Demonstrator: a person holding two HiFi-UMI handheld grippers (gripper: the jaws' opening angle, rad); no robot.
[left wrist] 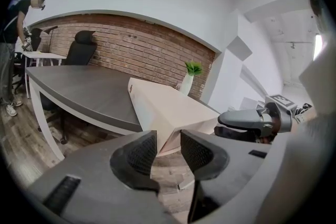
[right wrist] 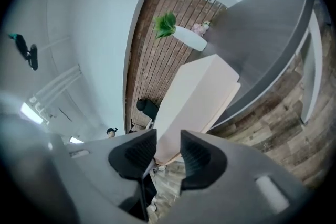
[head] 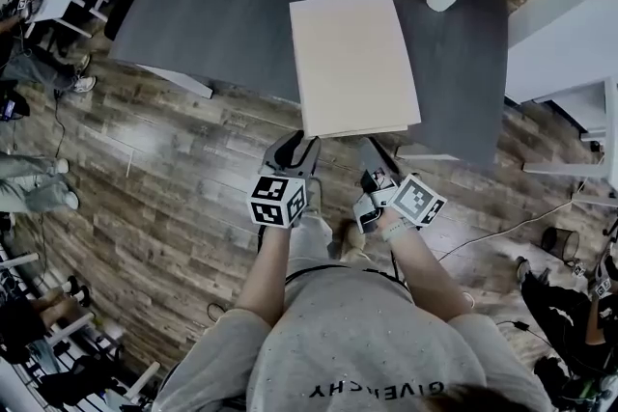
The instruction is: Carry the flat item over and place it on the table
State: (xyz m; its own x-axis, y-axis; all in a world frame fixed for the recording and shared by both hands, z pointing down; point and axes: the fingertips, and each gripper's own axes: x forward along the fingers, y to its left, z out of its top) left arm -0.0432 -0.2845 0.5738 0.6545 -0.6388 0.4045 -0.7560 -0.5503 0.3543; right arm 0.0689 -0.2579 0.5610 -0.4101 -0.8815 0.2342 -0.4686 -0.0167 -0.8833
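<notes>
The flat box [head: 352,63] is out over the dark table [head: 212,5]. Most of it is above the tabletop, and its near edge hangs past the table's near edge. The left gripper [head: 301,142] is clamped on that overhanging edge at one corner, and the right gripper [head: 369,148] on the other, each with its jaws drawn in narrow on the box. I cannot tell whether the far end touches the table. The carry looks nearly done. What seems left is lowering the box flat, sliding it fully onto the table, and letting go.
</notes>
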